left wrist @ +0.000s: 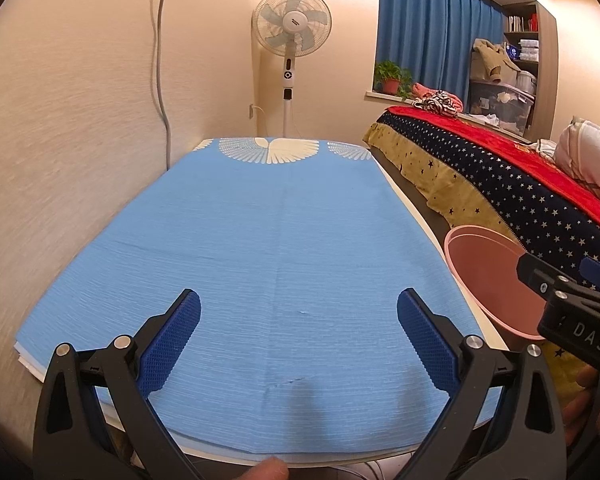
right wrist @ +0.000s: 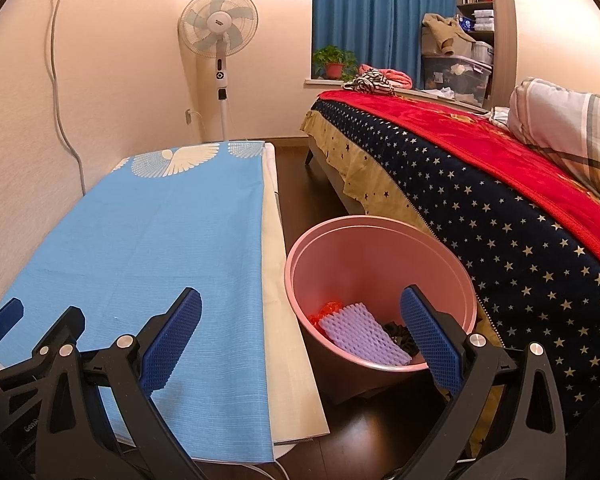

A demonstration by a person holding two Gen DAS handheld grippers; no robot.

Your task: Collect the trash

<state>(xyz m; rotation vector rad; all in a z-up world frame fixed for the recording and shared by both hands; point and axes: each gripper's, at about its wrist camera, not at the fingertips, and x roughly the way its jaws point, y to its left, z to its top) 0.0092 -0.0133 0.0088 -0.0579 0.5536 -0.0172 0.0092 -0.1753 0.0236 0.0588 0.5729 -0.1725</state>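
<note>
A pink bin (right wrist: 380, 248) stands on the floor between the table and the bed; its rim also shows in the left wrist view (left wrist: 488, 264). Inside lie a purple foam net (right wrist: 364, 336), an orange net (right wrist: 326, 310) and a dark scrap (right wrist: 400, 334). My left gripper (left wrist: 298, 324) is open and empty above the near end of the blue tablecloth (left wrist: 280, 240). My right gripper (right wrist: 300, 324) is open and empty, over the table's right edge and the bin's near rim. The right gripper (left wrist: 556, 276) shows at the right of the left wrist view.
The table (right wrist: 288, 360) has a white top under the blue cloth (right wrist: 160, 240). A bed with a starry navy and red blanket (right wrist: 500, 200) runs along the right. A standing fan (right wrist: 220, 32) is at the far wall. Dark floor (right wrist: 296, 168) lies between table and bed.
</note>
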